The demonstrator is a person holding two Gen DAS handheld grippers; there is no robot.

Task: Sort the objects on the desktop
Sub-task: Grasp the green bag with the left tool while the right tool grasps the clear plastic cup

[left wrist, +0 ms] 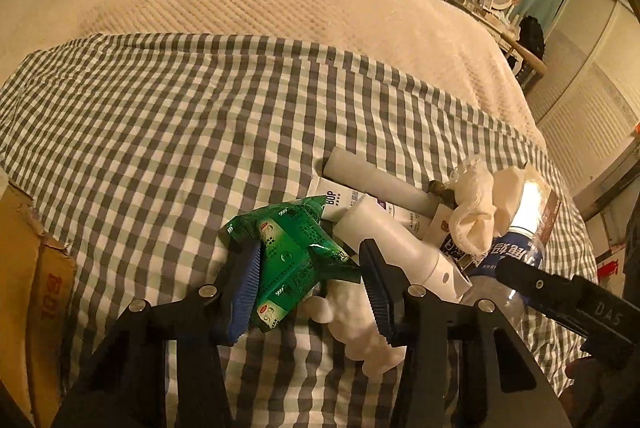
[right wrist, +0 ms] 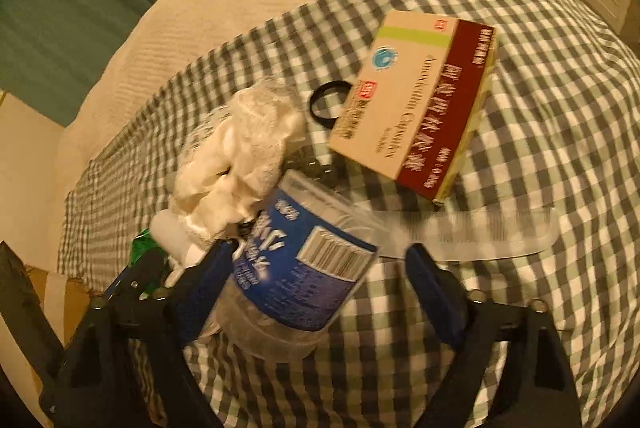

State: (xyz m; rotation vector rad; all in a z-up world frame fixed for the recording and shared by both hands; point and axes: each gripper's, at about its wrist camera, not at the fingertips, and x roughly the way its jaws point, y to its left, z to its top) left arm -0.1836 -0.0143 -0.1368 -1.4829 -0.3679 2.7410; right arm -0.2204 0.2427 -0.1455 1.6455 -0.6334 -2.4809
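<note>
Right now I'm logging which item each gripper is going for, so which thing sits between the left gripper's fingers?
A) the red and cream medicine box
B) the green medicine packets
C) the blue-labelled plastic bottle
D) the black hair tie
B: in the left wrist view the green medicine packets lie between the left gripper fingers, its left pad against them, while the blue-labelled bottle lies off to the right.

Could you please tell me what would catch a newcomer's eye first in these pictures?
The bright green packet sits between the pads of the left hand-held gripper, at the near edge of a heap on the checked cloth. A clear bottle with a blue label lies between the open jaws of the right hand-held gripper. Beyond it lies a red-and-cream box.
</note>
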